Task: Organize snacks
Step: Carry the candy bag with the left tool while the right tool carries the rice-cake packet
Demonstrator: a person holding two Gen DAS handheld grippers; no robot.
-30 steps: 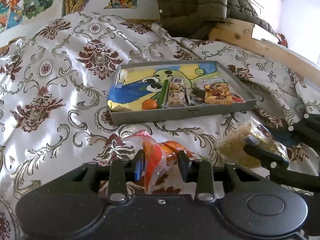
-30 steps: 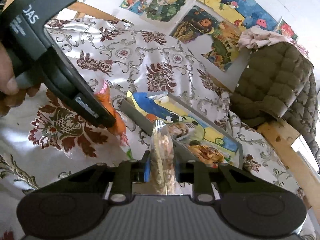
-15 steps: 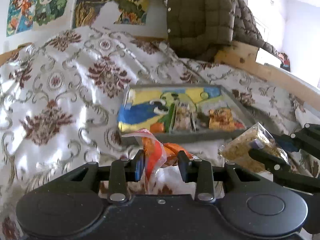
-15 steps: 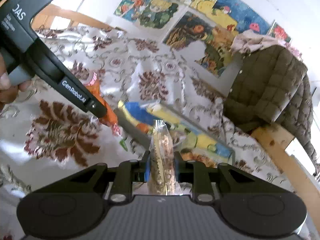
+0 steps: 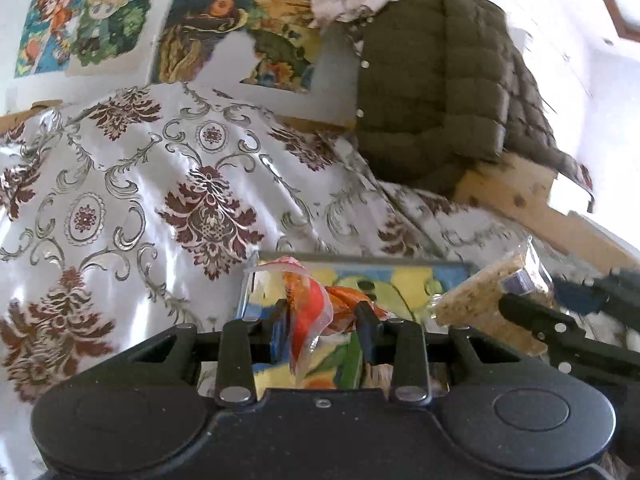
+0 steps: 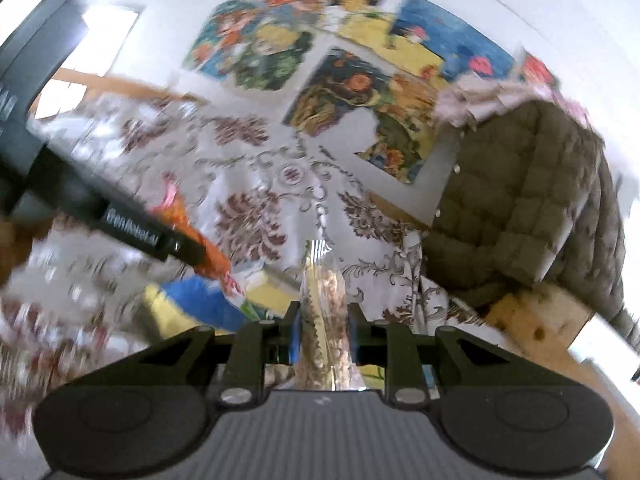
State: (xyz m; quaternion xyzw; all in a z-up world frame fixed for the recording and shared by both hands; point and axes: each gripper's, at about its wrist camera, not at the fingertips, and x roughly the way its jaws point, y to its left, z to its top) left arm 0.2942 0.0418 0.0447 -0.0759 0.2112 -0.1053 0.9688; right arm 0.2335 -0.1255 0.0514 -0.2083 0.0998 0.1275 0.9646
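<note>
My left gripper (image 5: 322, 330) is shut on an orange and red snack packet (image 5: 310, 312), held in the air above the grey tray (image 5: 360, 268) with the cartoon picture on its floor. My right gripper (image 6: 323, 330) is shut on a clear bag of beige crispy snack (image 6: 324, 308). In the left wrist view that bag (image 5: 486, 300) hangs at the right over the tray's edge, pinched by the right gripper (image 5: 532, 304). In the right wrist view the left gripper (image 6: 200, 252) comes in from the left with the orange packet (image 6: 208, 256) over the tray (image 6: 200, 304). Most of the tray is hidden behind the grippers.
The tray lies on a bed cover (image 5: 160, 200) patterned in white, silver and maroon. An olive quilted jacket (image 5: 440, 92) hangs over the wooden bed frame (image 5: 516, 196) at the back right. Colourful cartoon posters (image 5: 100, 20) cover the wall behind.
Both grippers have risen and moved forward toward the tray, each still holding its packet. The tray has slid down in both views and is now mostly hidden behind the grippers.
</note>
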